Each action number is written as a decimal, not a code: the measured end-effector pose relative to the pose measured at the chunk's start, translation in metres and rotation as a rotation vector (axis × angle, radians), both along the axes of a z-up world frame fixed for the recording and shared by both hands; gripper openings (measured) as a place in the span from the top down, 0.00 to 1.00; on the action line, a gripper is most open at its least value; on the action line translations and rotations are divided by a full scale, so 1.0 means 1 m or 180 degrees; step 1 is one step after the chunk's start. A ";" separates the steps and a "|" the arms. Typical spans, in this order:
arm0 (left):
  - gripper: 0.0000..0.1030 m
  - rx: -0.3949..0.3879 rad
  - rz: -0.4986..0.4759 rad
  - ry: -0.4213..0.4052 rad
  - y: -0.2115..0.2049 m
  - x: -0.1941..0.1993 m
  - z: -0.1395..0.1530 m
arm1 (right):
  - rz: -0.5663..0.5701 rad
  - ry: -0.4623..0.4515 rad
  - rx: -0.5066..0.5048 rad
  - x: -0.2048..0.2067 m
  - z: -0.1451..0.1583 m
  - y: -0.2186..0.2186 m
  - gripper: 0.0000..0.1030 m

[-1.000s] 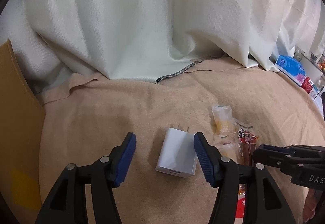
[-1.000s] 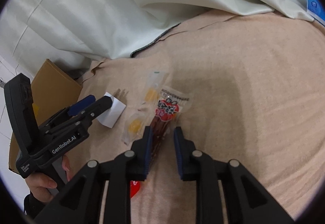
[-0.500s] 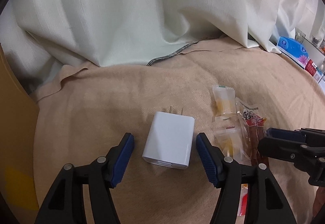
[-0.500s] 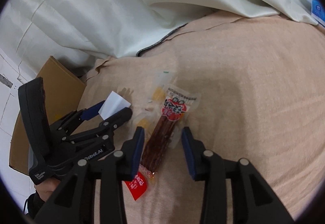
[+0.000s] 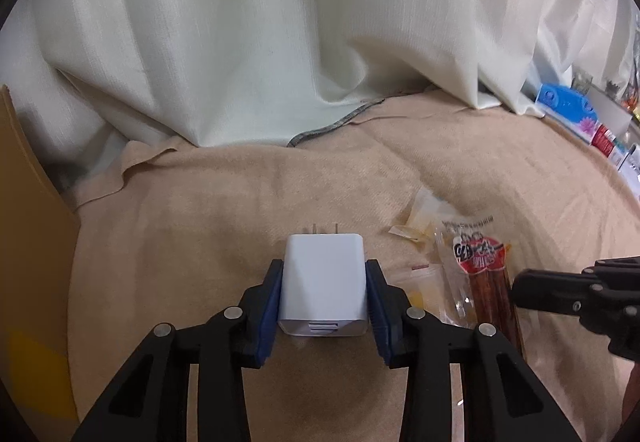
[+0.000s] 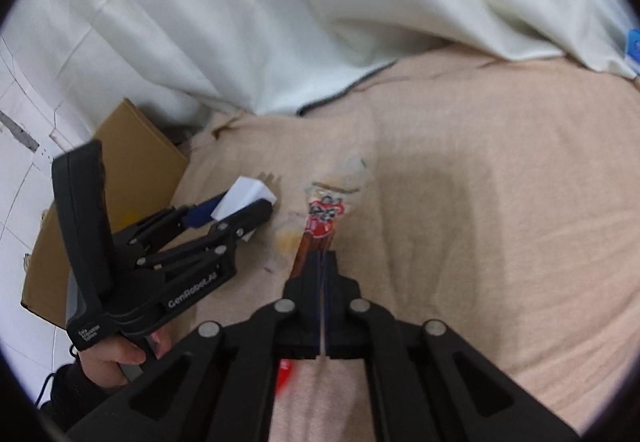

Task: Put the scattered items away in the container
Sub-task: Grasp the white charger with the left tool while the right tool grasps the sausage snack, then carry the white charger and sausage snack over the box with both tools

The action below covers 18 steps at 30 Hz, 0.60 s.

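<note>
The left gripper (image 5: 324,290) has gone from open, astride the white rectangular plastic wall charger (image 5: 323,282), to clamped on it, its blue pads (image 5: 273,306) pressed against both flat sides. The right gripper (image 6: 323,266) was parted over the clear plastic packet of dark red-brown snack sticks with a red label (image 6: 320,230) half a second ago; now its jaws stand nearly together on the packet's near end. Both pickups look made, so the carry to the container is probably next.

The charger lies on the beige blanket (image 5: 200,242) with its two metal prongs pointing away and its port end facing the camera, square between the pads and untilted. The snack packet lies lengthwise just to the charger's right, among small clear sachets with yellow contents (image 5: 424,217).

Farther left stands a brown cardboard box (image 6: 132,169), likely the container, at the blanket's edge. White draped fabric (image 5: 280,41) closes off the background.
</note>
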<state>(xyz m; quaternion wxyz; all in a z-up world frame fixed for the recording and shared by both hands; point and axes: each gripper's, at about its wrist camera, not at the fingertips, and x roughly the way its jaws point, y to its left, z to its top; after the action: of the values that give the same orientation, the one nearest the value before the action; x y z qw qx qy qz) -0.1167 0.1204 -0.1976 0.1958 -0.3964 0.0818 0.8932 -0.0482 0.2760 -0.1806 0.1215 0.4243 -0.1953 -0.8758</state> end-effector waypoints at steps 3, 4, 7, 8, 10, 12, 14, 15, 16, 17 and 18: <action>0.62 -0.0025 0.0045 0.0004 -0.001 0.004 0.007 | -0.0025 0.0081 0.0033 0.006 0.009 0.001 0.99; 0.62 0.0038 0.0042 0.0006 -0.004 0.007 0.012 | -0.0038 0.0113 0.0047 0.008 0.011 0.001 0.99; 0.62 0.0127 0.0112 0.0034 -0.009 0.014 0.025 | -0.0094 0.0257 0.0073 0.015 0.026 0.004 0.99; 0.62 0.0143 0.0125 0.0047 -0.010 0.016 0.029 | -0.0113 0.0311 0.0070 0.018 0.031 0.005 0.99; 0.62 0.0176 0.0124 0.0105 -0.012 0.022 0.041 | -0.0153 0.0421 0.0095 0.023 0.044 0.007 0.99; 0.61 0.0189 0.0134 0.0175 -0.013 0.029 0.051 | -0.0174 0.0506 0.0110 0.026 0.054 0.006 0.99; 0.62 0.0222 0.0117 0.0220 -0.013 0.034 0.059 | -0.0184 0.0536 0.0121 0.027 0.058 0.006 0.99; 0.62 0.0234 0.0109 0.0243 -0.014 0.037 0.062 | -0.0187 0.0539 0.0119 0.027 0.058 0.005 0.99; 0.62 0.0227 0.0117 0.0249 -0.014 0.040 0.065 | -0.0185 0.0535 0.0113 0.027 0.057 0.004 0.99; 0.61 0.0235 0.0135 0.0252 -0.016 0.041 0.067 | -0.0182 0.0529 0.0118 0.027 0.057 0.004 0.99; 0.61 0.0272 0.0138 0.0241 -0.018 0.043 0.069 | -0.0181 0.0530 0.0125 0.028 0.058 0.003 0.99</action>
<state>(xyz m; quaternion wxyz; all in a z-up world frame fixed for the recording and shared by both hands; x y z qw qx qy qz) -0.0733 0.1024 -0.1285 0.1899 -0.3554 0.0423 0.9143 -0.0204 0.2787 -0.1228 0.1040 0.3467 -0.1792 -0.9148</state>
